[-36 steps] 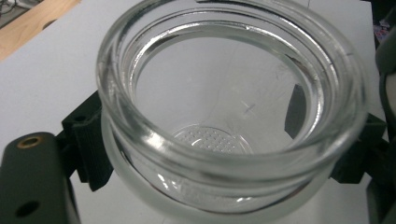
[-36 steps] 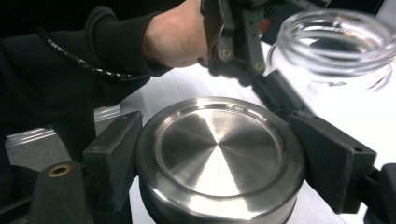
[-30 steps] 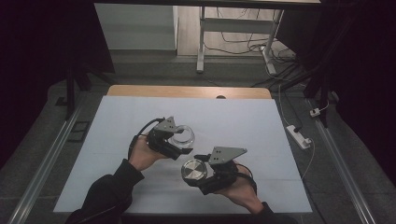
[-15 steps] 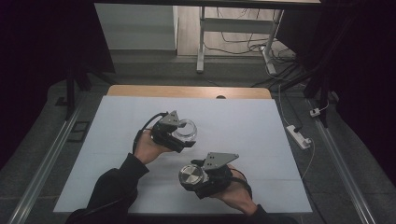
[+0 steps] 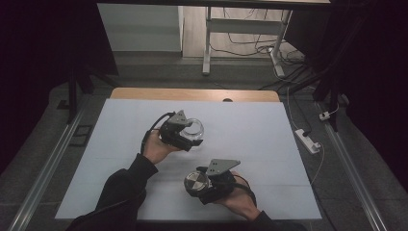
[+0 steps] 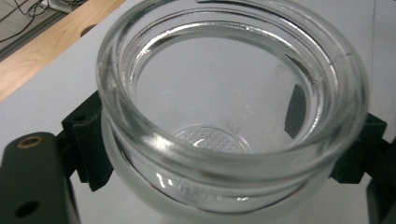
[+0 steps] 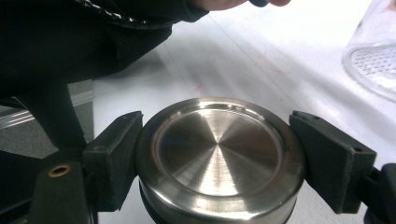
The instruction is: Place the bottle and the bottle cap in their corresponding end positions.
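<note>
Your left gripper clamps a clear, thick-rimmed round glass jar; your right gripper clamps a brushed-steel round lid above the smooth white table.

Clear glass jar, brushed silver lid, white table.

High view dim on my end; surroundings near black, only white table top lit, evenly, from above. Soft faint shadows under hands. Picture grainy, low detail. Left gripper view bright; glass jar shows glare streaks along rim, near edge soft. Right gripper view sharp on metal lid, radial sheen, no blown highlights; background table blurred, sleeve very dark.
</note>
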### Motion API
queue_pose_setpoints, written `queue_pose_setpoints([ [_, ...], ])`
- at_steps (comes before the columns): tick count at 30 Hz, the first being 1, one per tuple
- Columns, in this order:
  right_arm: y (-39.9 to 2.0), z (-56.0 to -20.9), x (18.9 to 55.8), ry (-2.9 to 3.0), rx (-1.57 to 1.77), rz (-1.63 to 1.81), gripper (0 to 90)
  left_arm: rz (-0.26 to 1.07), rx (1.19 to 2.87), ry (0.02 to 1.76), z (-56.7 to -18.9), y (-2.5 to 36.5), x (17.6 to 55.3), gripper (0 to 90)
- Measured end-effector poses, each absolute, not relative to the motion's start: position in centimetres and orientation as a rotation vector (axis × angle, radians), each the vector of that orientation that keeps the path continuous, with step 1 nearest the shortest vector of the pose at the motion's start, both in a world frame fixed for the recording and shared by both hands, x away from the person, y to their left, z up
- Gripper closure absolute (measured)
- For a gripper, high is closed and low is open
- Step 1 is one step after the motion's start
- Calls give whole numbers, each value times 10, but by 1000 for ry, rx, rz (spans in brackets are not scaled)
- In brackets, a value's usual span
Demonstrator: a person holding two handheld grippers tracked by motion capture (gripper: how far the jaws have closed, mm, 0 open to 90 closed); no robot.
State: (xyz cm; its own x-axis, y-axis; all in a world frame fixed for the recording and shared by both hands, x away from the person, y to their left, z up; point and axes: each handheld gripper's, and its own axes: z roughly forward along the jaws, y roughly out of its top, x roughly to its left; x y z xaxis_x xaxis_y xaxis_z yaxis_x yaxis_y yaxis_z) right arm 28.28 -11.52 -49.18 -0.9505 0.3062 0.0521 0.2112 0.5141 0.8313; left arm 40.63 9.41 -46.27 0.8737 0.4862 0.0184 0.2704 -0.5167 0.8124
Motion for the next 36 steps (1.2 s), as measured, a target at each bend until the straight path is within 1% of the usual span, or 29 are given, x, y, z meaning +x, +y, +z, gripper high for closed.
queue_pose_setpoints([
  [10, -113, -507, 291, 2666, 454, 1372, 200, 326, 2154, 543, -474, 87, 416, 150],
  [22, -106, -526, 298, 2704, 454, 1299, 200, 322, 2137, 595, -492, 84, 427, 150],
  [36, -99, -534, 302, 2722, 448, 1267, 197, 333, 2156, 606, -505, 80, 430, 149],
])
